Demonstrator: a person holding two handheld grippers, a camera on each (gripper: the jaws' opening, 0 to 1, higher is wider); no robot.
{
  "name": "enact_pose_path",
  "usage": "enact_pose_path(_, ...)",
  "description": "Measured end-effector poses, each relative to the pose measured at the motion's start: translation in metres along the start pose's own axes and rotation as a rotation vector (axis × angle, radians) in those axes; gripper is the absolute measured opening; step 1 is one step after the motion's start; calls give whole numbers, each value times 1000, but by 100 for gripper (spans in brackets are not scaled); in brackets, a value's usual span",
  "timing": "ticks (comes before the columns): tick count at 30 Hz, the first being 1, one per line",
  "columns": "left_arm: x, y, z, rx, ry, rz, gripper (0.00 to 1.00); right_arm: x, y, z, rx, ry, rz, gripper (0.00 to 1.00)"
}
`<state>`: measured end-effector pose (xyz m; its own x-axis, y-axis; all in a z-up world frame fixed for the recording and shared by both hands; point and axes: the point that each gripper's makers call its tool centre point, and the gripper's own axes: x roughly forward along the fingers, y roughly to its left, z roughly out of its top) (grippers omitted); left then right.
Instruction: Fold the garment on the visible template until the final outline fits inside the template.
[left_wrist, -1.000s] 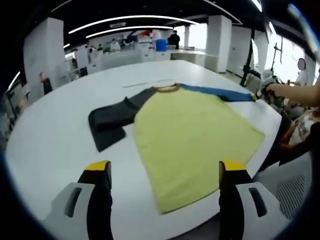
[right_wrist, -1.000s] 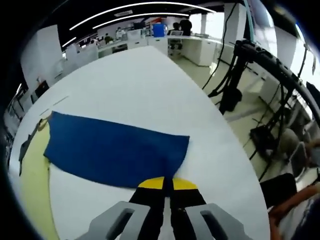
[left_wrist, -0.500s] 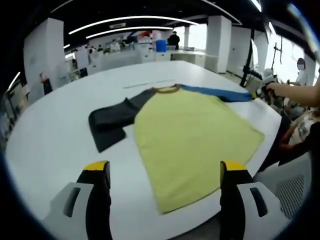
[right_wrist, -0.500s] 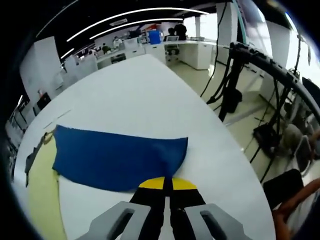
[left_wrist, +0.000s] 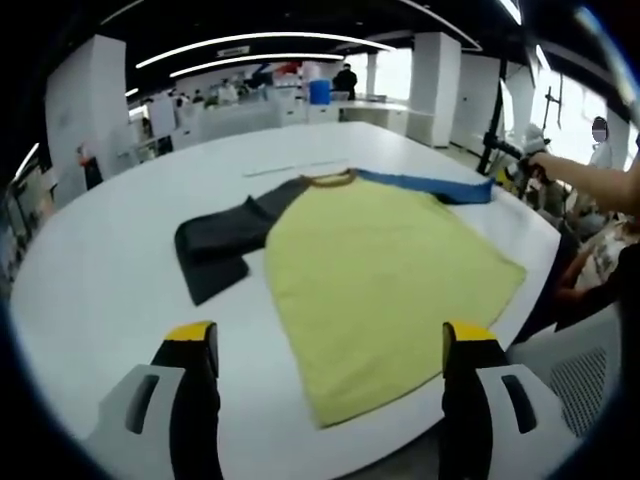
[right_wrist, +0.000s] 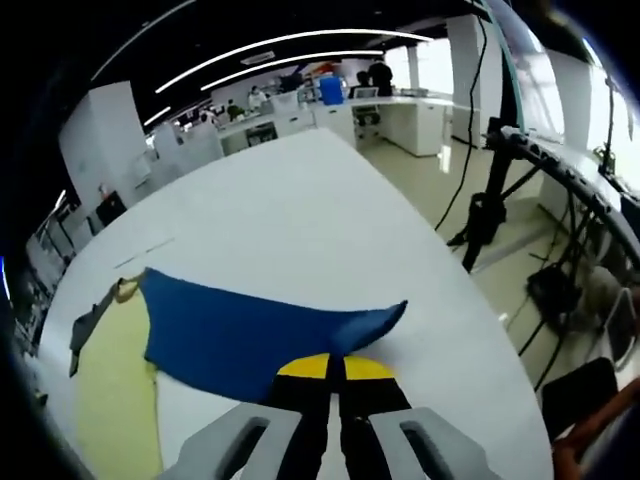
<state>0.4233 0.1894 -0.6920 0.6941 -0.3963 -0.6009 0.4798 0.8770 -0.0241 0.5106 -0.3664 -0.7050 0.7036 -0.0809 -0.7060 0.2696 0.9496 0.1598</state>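
On the white table (left_wrist: 90, 270):
Garment (left_wrist: 380, 270): spread flat, ahead of the left claw's tips.
Left claw (left_wrist: 325, 345): jaws wide apart, holding nothing, above the table edge.
Right claw (right_wrist: 334, 368): jaws pressed together on the blue sleeve (right_wrist: 250, 330) hem, sleeve end lifted.
Dark sleeve (left_wrist: 215, 245): ahead-left of the left claw.

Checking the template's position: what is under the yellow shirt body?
Around the yellow shirt body only the white table shows; whatever lies beneath is covered. The right gripper pinches the blue sleeve.

No lettering, label or number is legible on anything here.
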Motion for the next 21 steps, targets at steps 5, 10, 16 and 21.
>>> enact_pose_path(5, 0, -2, 0, 5, -1, -4, 90, 3, 16, 5, -22, 6, 45, 0)
enact_pose_path(10, -1, -2, 0, 4, -7, 0, 89, 5, 31, 8, -32, 1, 88, 0)
enact_pose_path(16, -1, -1, 1, 3, -14, 1, 89, 6, 54, 11, -50, -8, 139, 0)
enact_pose_path(21, -2, -2, 1, 1, -18, 1, 89, 7, 70, 15, -64, -14, 171, 0)
